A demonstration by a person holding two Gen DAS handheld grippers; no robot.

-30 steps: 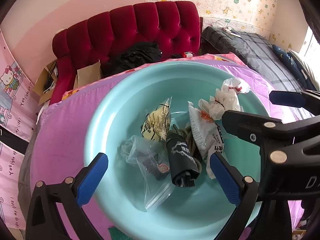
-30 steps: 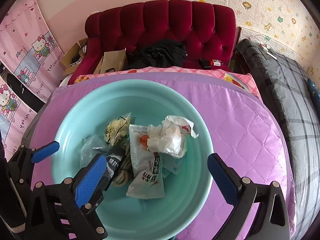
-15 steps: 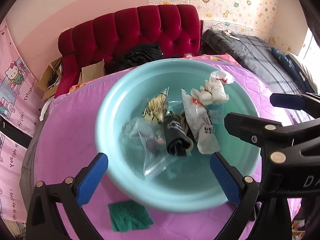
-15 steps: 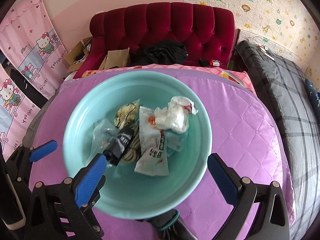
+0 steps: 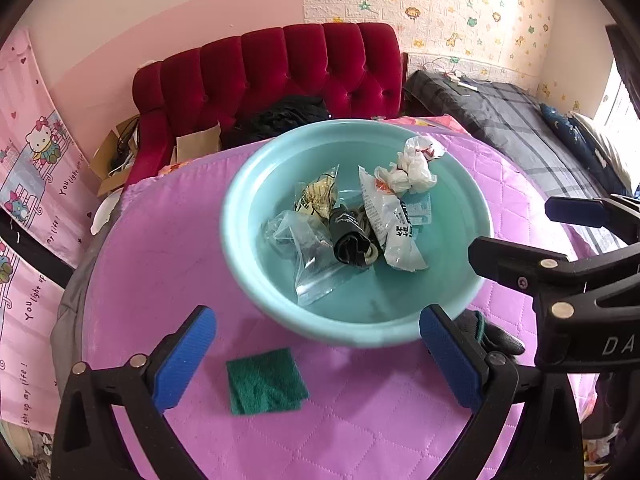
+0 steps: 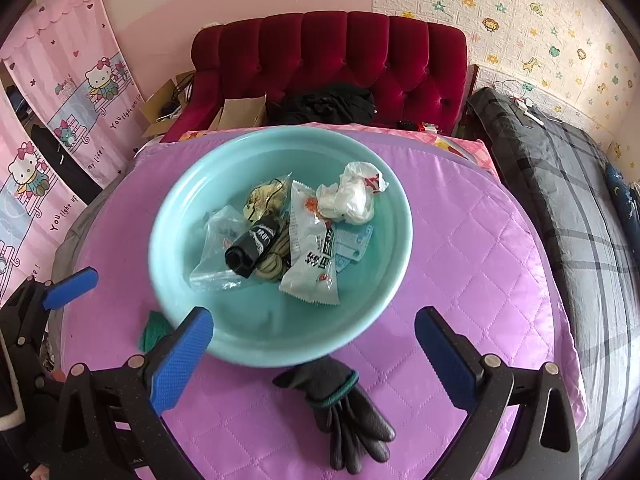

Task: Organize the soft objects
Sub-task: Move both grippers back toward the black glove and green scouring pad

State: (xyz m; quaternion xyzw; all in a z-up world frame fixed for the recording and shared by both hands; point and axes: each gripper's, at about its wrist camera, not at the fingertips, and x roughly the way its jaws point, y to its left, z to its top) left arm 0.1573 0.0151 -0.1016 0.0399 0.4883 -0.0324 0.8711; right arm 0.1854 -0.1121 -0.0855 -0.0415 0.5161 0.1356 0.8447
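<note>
Right wrist view: the left gripper (image 6: pixel 70 282) and right gripper (image 6: pixel 314 354) both stand with jaws apart, empty. Green cloth (image 6: pixel 154 330) lies left of the basin (image 6: pixel 380 280), black glove (image 6: pixel 344 412) at the quilt's near edge, between the right jaws. Both judged light, limp; pinch a raised fold.

The pink cartoon-cat curtain (image 6: pixel 60 128) at nine o'clock reads "You light up my life!", repeated on several panels. The right gripper's black body (image 5: pixel 592 320), at three o'clock in the left wrist view, shows white letters "DA", cut off at the edge. The white snack packet (image 6: pixel 312 252) in the basin carries black Chinese characters, too small to read.
</note>
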